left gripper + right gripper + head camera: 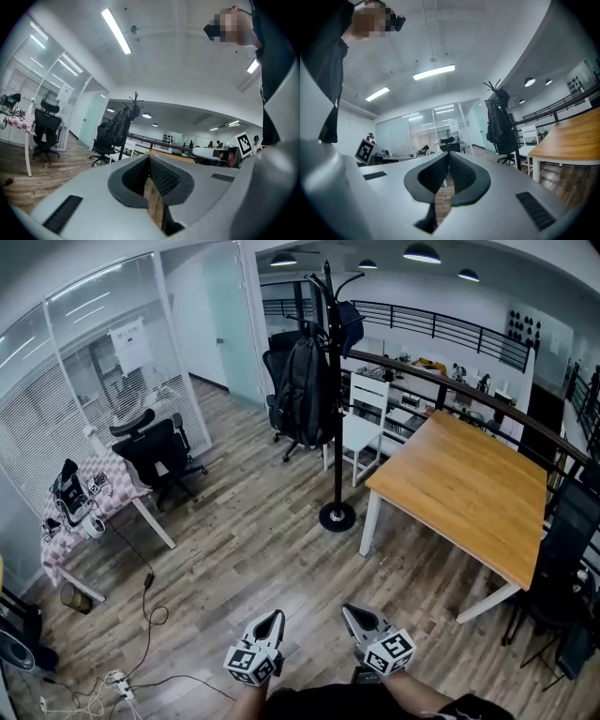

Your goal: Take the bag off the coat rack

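Observation:
A black backpack [302,390] hangs from a black coat rack [335,399] that stands on a round base in the middle of the room, left of the wooden table. The same backpack [112,126] shows small and far in the left gripper view, and the backpack [500,126] hangs at the right in the right gripper view. My left gripper [273,617] and right gripper [351,611] are low at the bottom of the head view, side by side, far short of the rack. Both are shut with nothing between the jaws.
A wooden table [469,493] with white legs stands to the right of the rack. A white chair [361,423] and a black office chair [281,367] stand behind it. Another office chair [159,456] and a checked desk [80,507] are at the left. Cables [131,652] lie on the floor.

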Demonstrator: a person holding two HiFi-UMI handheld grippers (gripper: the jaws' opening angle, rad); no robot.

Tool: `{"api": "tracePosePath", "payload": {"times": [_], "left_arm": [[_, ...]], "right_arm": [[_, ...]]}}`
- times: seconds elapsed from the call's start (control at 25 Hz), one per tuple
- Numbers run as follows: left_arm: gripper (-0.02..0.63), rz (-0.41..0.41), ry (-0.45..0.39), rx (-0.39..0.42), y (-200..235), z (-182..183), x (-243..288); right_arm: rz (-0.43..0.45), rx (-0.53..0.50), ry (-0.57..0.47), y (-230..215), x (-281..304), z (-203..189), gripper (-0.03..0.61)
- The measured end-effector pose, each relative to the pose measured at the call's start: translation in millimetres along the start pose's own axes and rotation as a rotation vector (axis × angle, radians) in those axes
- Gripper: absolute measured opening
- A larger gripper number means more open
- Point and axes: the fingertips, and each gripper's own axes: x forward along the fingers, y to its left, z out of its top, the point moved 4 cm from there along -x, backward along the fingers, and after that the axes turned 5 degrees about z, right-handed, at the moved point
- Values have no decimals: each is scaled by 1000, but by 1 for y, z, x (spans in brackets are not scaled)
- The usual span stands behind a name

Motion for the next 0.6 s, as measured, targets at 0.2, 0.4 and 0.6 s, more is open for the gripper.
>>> {"api": "tracePosePath", "payload": {"times": [0.2,0.4,0.6], "left_arm": [[14,9,27,-11,-21,-7,-9],[15,15,59,-29,-18,-20,-12],[14,2,52,-28,-1,-26,8]], "right_arm": [[23,33,21,3,-16,-18,32],[24,46,39,3,-18,-24,32],[-7,49,47,-17,-9,-28,32]]}}
